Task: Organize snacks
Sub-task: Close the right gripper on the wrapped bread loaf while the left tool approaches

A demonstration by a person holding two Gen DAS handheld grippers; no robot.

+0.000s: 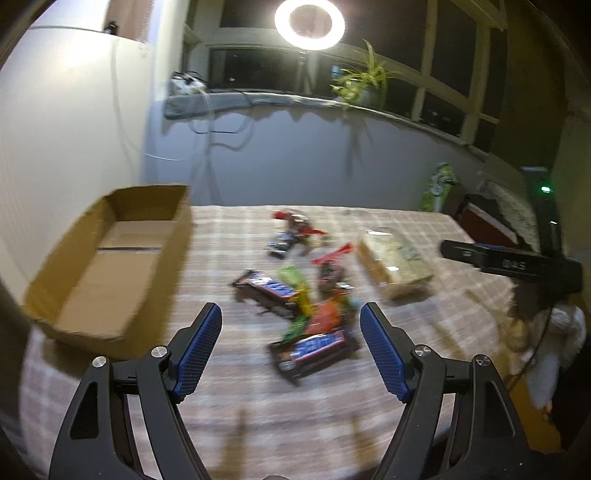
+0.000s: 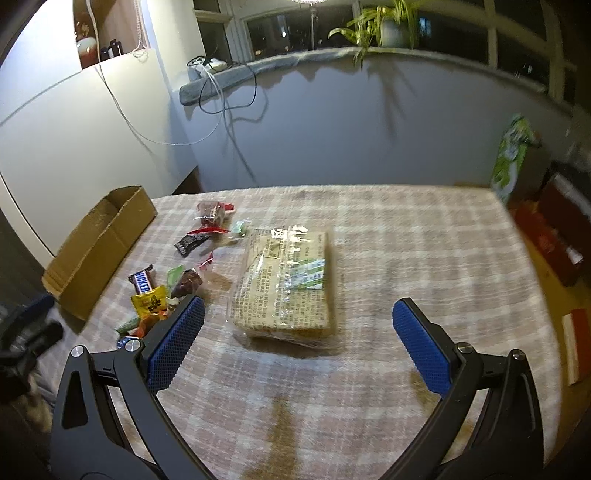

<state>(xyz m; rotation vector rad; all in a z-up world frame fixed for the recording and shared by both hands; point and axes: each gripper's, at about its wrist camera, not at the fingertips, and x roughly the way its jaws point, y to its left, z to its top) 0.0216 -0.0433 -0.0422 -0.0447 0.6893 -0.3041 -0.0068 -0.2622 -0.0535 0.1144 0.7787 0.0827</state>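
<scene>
Left wrist view: I'm lining up on the snack pile, nothing boxed yet.
Both grippers' fingers apart, empty; next, clamp the Snickers bar (image 1: 312,350), carry to cardboard box (image 1: 107,258) at ten o'clock.

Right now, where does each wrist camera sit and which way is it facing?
Left wrist: rides on the left gripper, tilted down at the snack pile, a Snickers bar between its open jaws; the right gripper enters at right.
Right wrist: rides on the right gripper, tilted down at the wrapped tan packet ahead of its open jaws.
Shared: cardboard box, checked tablecloth, potted plant.
</scene>
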